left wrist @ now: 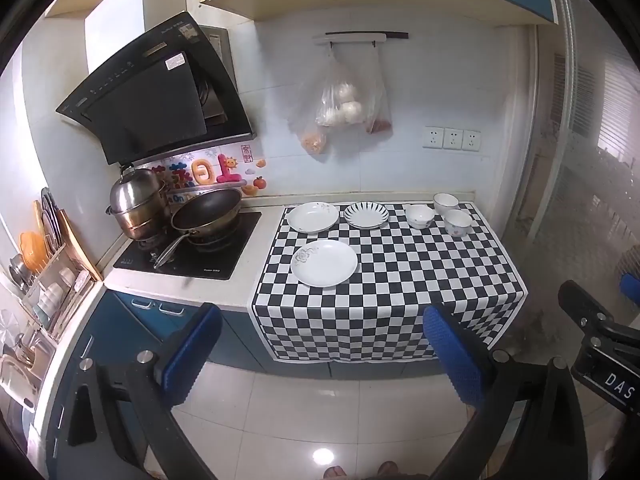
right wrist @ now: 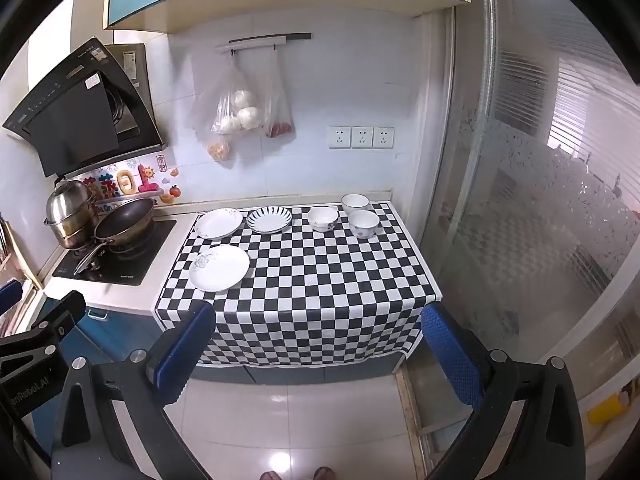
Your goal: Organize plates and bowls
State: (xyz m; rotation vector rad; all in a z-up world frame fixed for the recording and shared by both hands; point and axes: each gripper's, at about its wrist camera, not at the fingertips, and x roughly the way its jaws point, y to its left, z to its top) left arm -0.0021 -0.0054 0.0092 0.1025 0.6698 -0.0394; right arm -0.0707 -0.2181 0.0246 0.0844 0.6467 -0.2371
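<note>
Nothing is picked up yet, so I think the job is only just starting. The person stands back from the bench [right wrist: 400, 216], out on the shiny floor, with a gripper in each hand.

The left gripper [left wrist: 320, 356] has its two blue pads wide apart, and nothing is between them. The right gripper [right wrist: 320, 356] is the same: wide open and empty. Both point down a little toward the bench and are well apart from the dishes.

A black and white checkered cloth [right wrist: 320, 280] covers the bench. Three plates lie on it, on the left side. The big plate [right wrist: 219, 268] with a grey flower is nearest. Behind it is another white plate [right wrist: 219, 223], and just to the right of that is the striped plate [right wrist: 269, 219]. None of the plates touch.

Three bowls stand on the far right. The flower bowl [right wrist: 323, 219] is next to the striped plate. The far bowl [right wrist: 355, 203] is by the wall, and the dotted bowl [right wrist: 363, 224] is just in front of it.

Left of the cloth is a stove with a pan [right wrist: 124, 220] and a silver pot [right wrist: 70, 216].

Next, I think a gripper has to go forward and down to one dish and close on its rim. The plates are flat and thin, so the pads must catch the edge with care. Then plates can go on plates, and bowls in bowls.
</note>
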